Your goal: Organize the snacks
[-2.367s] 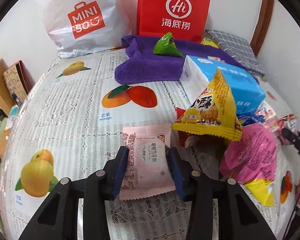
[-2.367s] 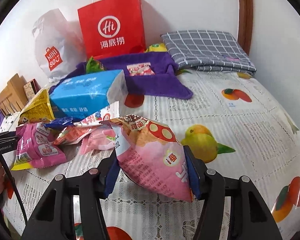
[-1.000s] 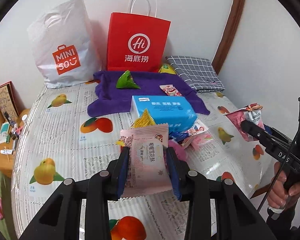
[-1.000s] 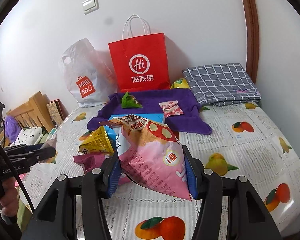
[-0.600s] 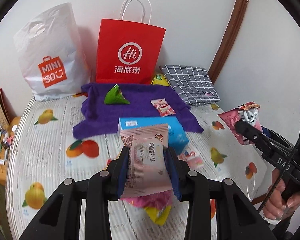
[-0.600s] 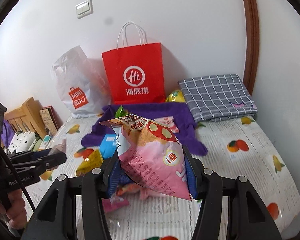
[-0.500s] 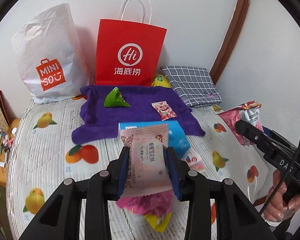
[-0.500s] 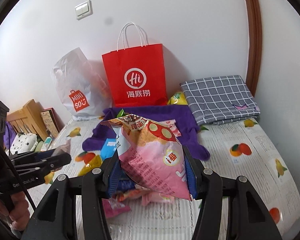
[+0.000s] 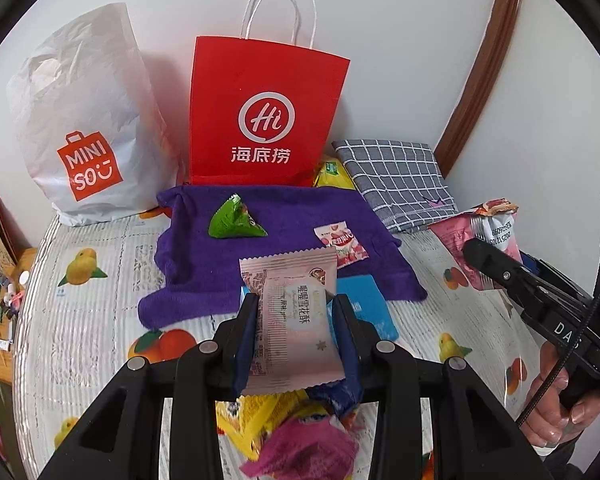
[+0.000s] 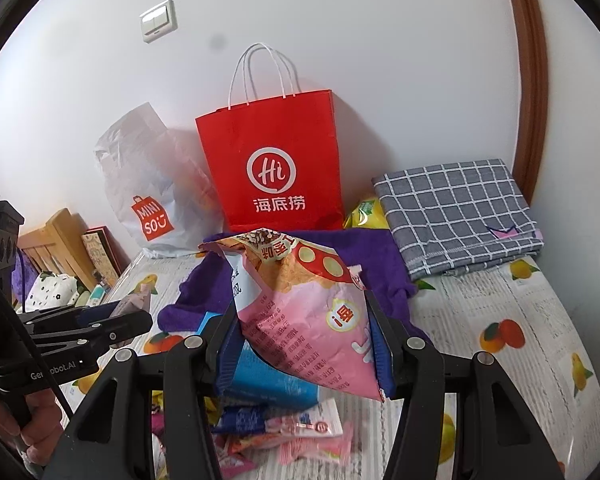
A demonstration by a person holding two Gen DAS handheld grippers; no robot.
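From the left wrist, the left gripper (image 9: 296, 336) is clamped on a pale pink snack packet (image 9: 294, 320), held upright between both fingers above the fruit-print tablecloth (image 9: 88, 296). The packet and fingers hide most of the blue box (image 9: 370, 312) behind them, and the loose pile of snacks (image 9: 296, 436) below is partly covered by the gripper frame, so its pieces are hard to tell apart. On the purple towel (image 9: 284, 236) lie a green triangular packet (image 9: 234, 220) and a small red-and-white packet (image 9: 340, 244), well apart; behind it stand the red paper bag (image 9: 266, 112) and the white plastic bag (image 9: 88, 120), with a yellow pack (image 9: 330, 174) half hidden beside the folded grey checked cloth (image 9: 396, 176). At the right edge the right gripper (image 9: 486, 254) appears, cut off by the frame. Compared with half a second ago, the towel and bags sit closer and the snack pile has slid lower. From the right wrist, the right gripper (image 10: 304, 344) squeezes a large pink chip bag (image 10: 300, 304), which blocks the middle of the towel and both packets on it. The left gripper (image 10: 128, 316) shows at the left with its packet edge-on. The bags now loom larger than before.
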